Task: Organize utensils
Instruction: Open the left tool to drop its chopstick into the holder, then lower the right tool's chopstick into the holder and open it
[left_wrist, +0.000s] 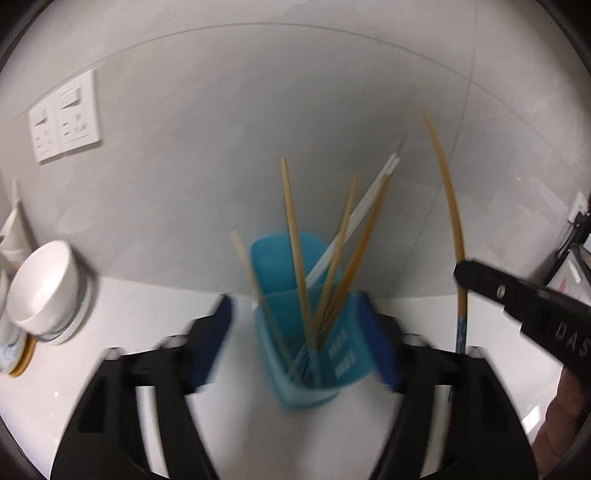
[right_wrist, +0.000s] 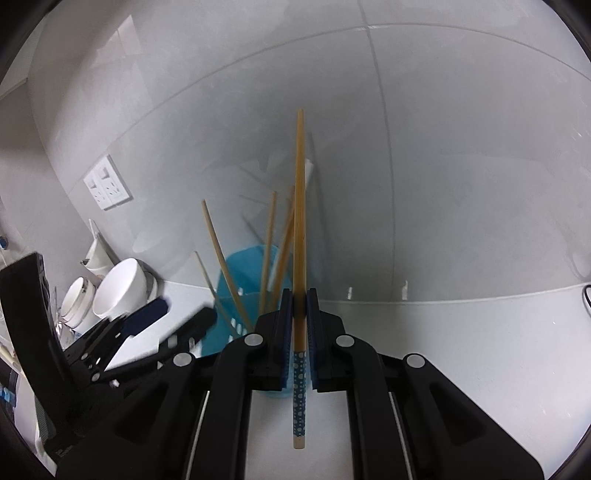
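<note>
Currently right gripper is clamping 1 chopstick upright, right of the blue holder; left gripper is gaping wide, straddling the holder, blurred.

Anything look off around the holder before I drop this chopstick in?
Chopsticks in the blue holder splay in all directions rather than bundled. The right gripper pinches one chopstick; the left gripper straddles the holder, open.

A home kitchen is showing here. White bowls are sitting stacked on a pale counter, with tiled wall and sockets standing behind.
</note>
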